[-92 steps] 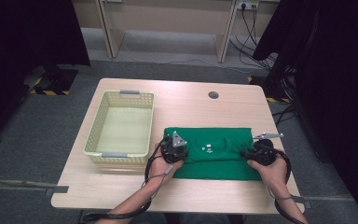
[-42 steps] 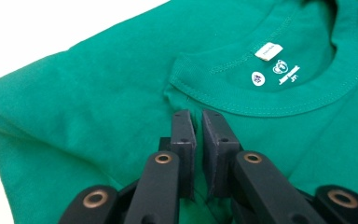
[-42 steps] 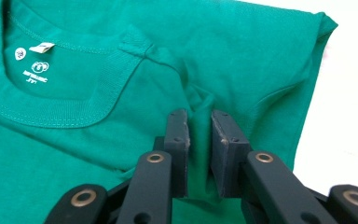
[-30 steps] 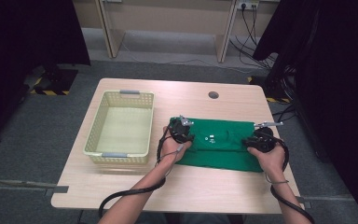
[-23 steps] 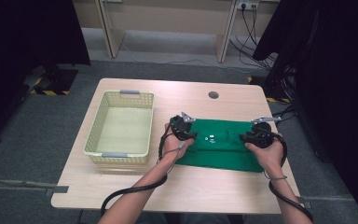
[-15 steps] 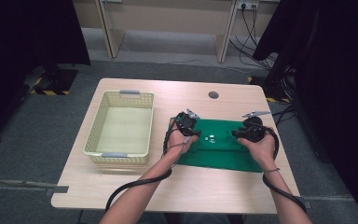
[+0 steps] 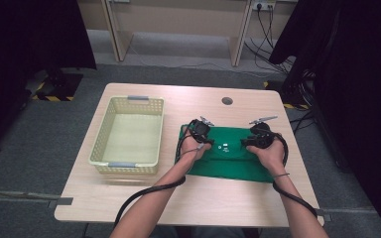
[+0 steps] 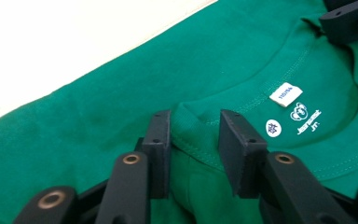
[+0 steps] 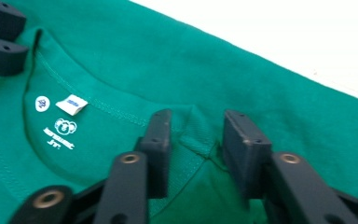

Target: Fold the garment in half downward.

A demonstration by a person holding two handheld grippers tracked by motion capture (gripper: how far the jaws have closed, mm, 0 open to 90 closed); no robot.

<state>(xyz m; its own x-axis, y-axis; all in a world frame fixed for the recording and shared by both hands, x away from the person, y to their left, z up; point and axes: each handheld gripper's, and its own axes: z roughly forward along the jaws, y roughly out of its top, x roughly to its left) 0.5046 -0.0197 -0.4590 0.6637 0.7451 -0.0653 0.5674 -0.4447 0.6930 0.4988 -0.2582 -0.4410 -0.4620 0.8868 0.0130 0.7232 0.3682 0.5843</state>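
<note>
A green T-shirt (image 7: 228, 161) lies flat on the table with its collar toward the far edge. Inside the neck is a white label (image 8: 285, 94) (image 9: 71, 104). My left gripper (image 7: 200, 131) (image 8: 193, 126) sits at the collar's left end. Its jaws have just been closing, and a raised hump of collar rib fills the gap between them. My right gripper (image 7: 258, 140) (image 9: 196, 126) is at the collar's right end. It too has just been closing, with a puckered bit of collar seam pinched between its jaws.
A pale yellow basket (image 7: 129, 166) with nothing in it stands on the wooden table (image 7: 178, 208) to the left of the shirt. A round cable hole (image 7: 226, 100) lies beyond the collar. Black cables trail from both grippers toward the near edge.
Both hands have slid away from the person and inward along the shirt's top edge, ending closer together at the two ends of the collar.
</note>
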